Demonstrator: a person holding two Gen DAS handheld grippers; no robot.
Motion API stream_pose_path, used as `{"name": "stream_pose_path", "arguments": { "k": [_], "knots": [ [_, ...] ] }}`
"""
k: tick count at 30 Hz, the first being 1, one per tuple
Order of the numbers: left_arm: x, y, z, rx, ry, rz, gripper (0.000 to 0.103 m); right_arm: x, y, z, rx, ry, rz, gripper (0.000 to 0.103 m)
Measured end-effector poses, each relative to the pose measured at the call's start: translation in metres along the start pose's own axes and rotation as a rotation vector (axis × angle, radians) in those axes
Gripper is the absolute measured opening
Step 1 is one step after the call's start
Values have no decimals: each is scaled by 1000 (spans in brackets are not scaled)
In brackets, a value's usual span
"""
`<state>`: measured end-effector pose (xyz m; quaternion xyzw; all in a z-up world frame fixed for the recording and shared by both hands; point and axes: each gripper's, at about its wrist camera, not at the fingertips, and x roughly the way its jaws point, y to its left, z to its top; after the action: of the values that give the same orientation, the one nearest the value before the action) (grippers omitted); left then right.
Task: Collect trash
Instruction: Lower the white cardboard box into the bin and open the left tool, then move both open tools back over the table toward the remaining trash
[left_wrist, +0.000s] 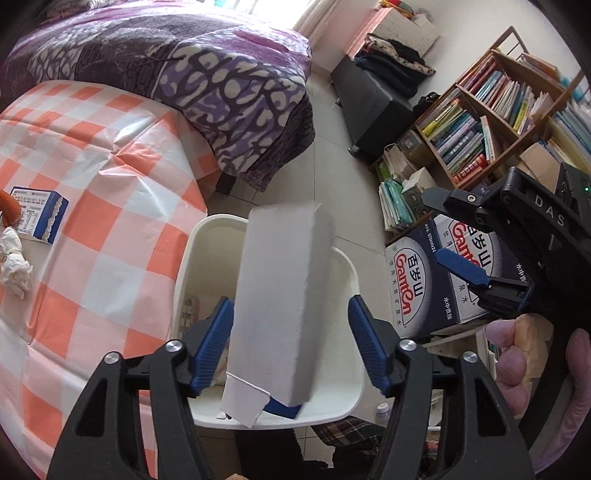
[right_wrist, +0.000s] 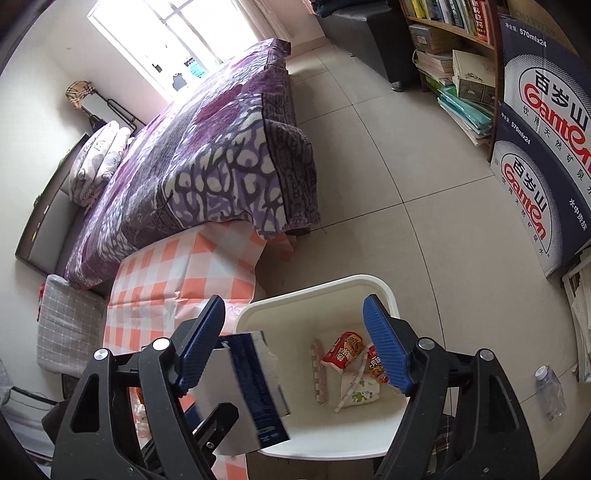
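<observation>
A white carton with a blue end (left_wrist: 280, 306) hangs blurred between the fingers of my open left gripper (left_wrist: 291, 343), touching neither pad, right above the white bin (left_wrist: 352, 384). In the right wrist view the same carton (right_wrist: 247, 387) tilts over the bin's left rim (right_wrist: 321, 286). Snack wrappers (right_wrist: 345, 354) lie inside the bin. My right gripper (right_wrist: 295, 343) is open and empty above the bin; it also shows at the right of the left wrist view (left_wrist: 458, 236). A blue and white carton (left_wrist: 38, 214) and crumpled tissue (left_wrist: 14, 262) lie on the checked table (left_wrist: 110, 192).
A bed with a purple cover (right_wrist: 207, 147) stands behind the table. Ganten water boxes (right_wrist: 543, 147) and a bookshelf (left_wrist: 491, 114) stand to the right. A plastic bottle (right_wrist: 550, 391) stands on the tiled floor near the bin.
</observation>
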<state>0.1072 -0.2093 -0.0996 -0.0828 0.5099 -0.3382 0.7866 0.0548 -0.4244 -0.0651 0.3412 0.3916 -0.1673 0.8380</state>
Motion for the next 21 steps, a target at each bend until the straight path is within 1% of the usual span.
{"name": "stream_pose_path", "arguments": {
  "k": [5, 9, 11, 14, 17, 19, 21],
  "knots": [
    [-7, 6, 0, -1, -8, 12, 69, -1, 3, -1, 9, -5, 12, 80],
    [-16, 17, 2, 3, -16, 56, 70, 3, 16, -6, -20, 8, 11, 81],
    [-19, 24, 1, 5, -16, 84, 70, 5, 23, -9, -33, 12, 4, 84],
    [-23, 40, 0, 1, -3, 135, 71, 11, 36, -15, -51, 26, -3, 89],
    [-29, 59, -1, -10, 3, 200, 71, 21, 52, -24, -85, 60, -13, 96],
    [-32, 73, -1, -19, 15, 247, 71, 29, 64, -32, -115, 89, -26, 96],
    [-37, 87, -2, -30, 19, 295, 76, 38, 77, -40, -156, 121, -39, 96]
  ]
}}
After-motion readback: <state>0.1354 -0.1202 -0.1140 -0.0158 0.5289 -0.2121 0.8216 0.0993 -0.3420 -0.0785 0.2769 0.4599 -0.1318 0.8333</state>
